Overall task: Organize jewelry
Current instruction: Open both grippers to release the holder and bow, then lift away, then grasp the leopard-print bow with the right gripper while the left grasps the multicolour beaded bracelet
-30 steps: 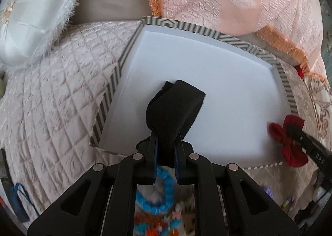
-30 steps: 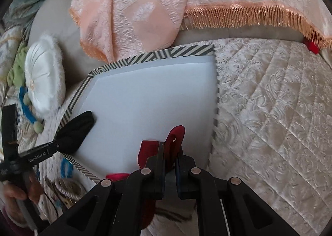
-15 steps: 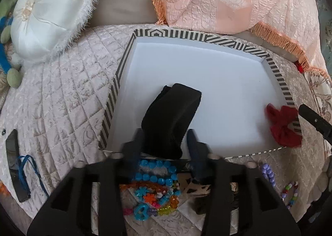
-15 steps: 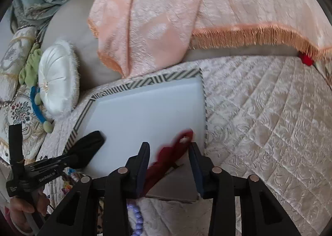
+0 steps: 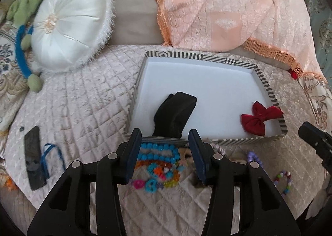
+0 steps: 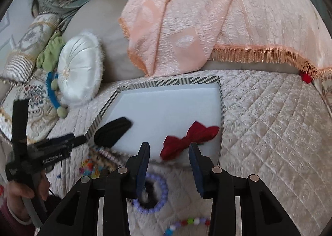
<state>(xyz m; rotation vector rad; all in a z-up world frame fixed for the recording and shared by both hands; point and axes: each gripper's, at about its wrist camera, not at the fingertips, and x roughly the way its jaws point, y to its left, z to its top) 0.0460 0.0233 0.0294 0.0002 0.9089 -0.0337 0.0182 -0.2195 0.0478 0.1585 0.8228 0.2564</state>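
Striped tray (image 5: 267, 88) on quilt holds black band (image 5: 176, 114) at 7 o'clock, red bow (image 5: 260, 118) at 4. L gripper (image 5: 165, 158) w/ jaws spread wide, empty, level above beads (image 5: 159, 161). R gripper (image 6: 169, 167) likewise spread, empty, over purple bracelet (image 6: 154, 194).

We cannot read the tangle of bright plastic bead bracelets (image 5: 159, 165) on the quilted bedspread in full: the open black left gripper (image 5: 165, 147) covers its near side, and a small tan piece just right of it stays too dark to name. In the right wrist view, the lilac bead bracelet (image 6: 159, 196) is motion-blurred and half hidden behind the open right gripper (image 6: 169, 154), and a string of multicoloured beads (image 6: 186, 222) is cut off behind that gripper's body. The near end of the red fabric bow (image 6: 186, 139) smears into blur. The small red object (image 5: 293, 74) under the peach fringe is too small to identify.
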